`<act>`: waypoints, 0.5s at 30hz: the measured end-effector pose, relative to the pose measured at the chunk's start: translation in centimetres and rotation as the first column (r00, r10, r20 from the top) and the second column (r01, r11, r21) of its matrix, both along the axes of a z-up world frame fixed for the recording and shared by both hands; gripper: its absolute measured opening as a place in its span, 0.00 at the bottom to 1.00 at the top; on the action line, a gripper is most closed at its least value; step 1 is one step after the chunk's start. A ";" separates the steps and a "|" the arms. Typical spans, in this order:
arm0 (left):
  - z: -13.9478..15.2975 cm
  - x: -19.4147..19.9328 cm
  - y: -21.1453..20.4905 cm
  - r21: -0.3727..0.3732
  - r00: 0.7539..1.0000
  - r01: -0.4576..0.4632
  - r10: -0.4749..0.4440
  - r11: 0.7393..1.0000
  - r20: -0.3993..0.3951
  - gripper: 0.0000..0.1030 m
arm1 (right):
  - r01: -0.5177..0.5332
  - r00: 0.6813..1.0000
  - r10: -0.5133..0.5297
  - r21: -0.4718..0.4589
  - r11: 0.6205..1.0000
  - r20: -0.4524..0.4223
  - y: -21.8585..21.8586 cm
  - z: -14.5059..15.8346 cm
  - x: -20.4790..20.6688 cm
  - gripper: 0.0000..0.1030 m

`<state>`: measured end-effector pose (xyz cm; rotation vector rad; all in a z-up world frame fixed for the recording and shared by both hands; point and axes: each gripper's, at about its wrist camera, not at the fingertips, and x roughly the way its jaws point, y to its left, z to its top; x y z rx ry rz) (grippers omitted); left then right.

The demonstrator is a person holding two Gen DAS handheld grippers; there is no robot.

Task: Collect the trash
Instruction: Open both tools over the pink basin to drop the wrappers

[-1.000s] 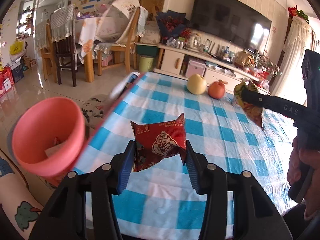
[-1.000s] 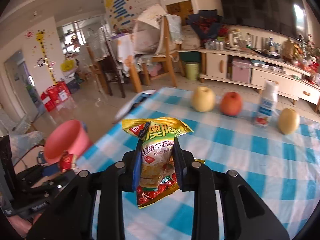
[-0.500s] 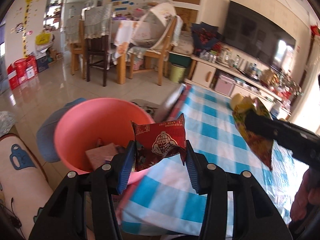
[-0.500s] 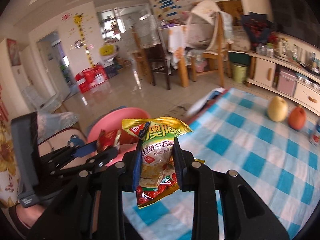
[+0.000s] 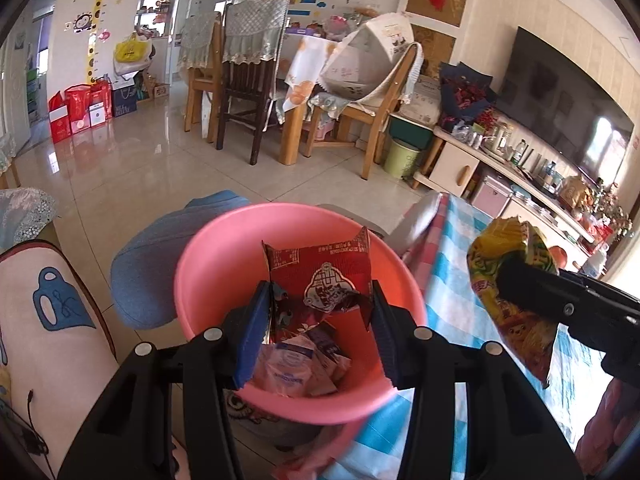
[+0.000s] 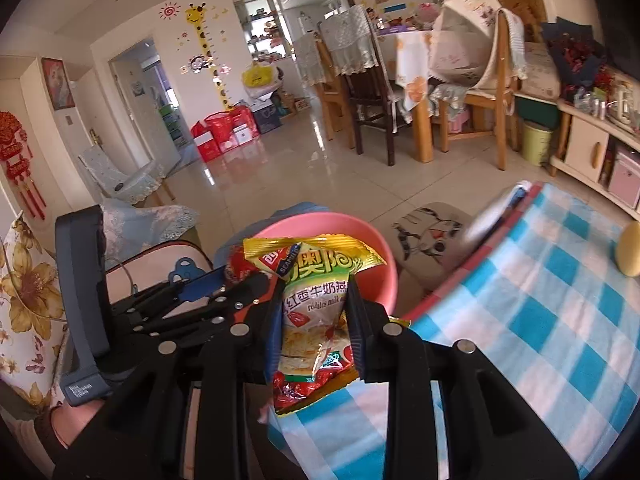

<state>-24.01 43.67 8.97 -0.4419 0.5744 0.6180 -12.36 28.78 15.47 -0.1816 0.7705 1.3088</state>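
My left gripper (image 5: 318, 300) is shut on a crumpled red wrapper (image 5: 320, 276) and hangs right over the mouth of the pink bin (image 5: 208, 276). Several wrappers and packets (image 5: 298, 364) lie in the bin's bottom. My right gripper (image 6: 314, 300) is shut on a yellow-green snack bag (image 6: 310, 304), held above the table's left end with the pink bin (image 6: 376, 248) just beyond it. In the left wrist view the right gripper (image 5: 508, 280) comes in from the right with the same snack bag (image 5: 516, 320). In the right wrist view the left gripper (image 6: 244, 276) reaches over the bin from the left.
The table with a blue-and-white checked cloth (image 6: 560, 300) lies to the right, a yellow fruit (image 6: 630, 252) on it. A blue stool (image 5: 148, 272) stands behind the bin, a patterned sofa (image 5: 48, 320) at the left. Chairs (image 5: 240, 80) and a TV cabinet (image 5: 480, 160) stand farther off.
Both grippers swung left from over the table to the pink bin, each keeping its wrapper. The bin now sits directly under the left gripper; the fruit has slid out toward the right edge.
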 end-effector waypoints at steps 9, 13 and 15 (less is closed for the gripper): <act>-3.2 0.6 2.9 -0.058 0.997 -0.063 0.060 0.996 -0.056 0.72 | 0.034 0.998 -0.034 -0.010 0.999 -0.048 2.8 -0.8 1.2 0.81; -2.6 0.5 1.3 0.045 0.995 -0.048 0.051 0.998 -0.080 0.82 | 0.120 0.992 -0.120 -0.019 0.993 -0.037 0.1 -0.9 2.0 0.86; -2.0 0.6 0.0 0.093 0.994 -0.037 0.046 0.995 -0.102 0.89 | 0.167 0.986 -0.168 -0.027 0.986 -0.017 -1.3 -0.8 2.3 0.87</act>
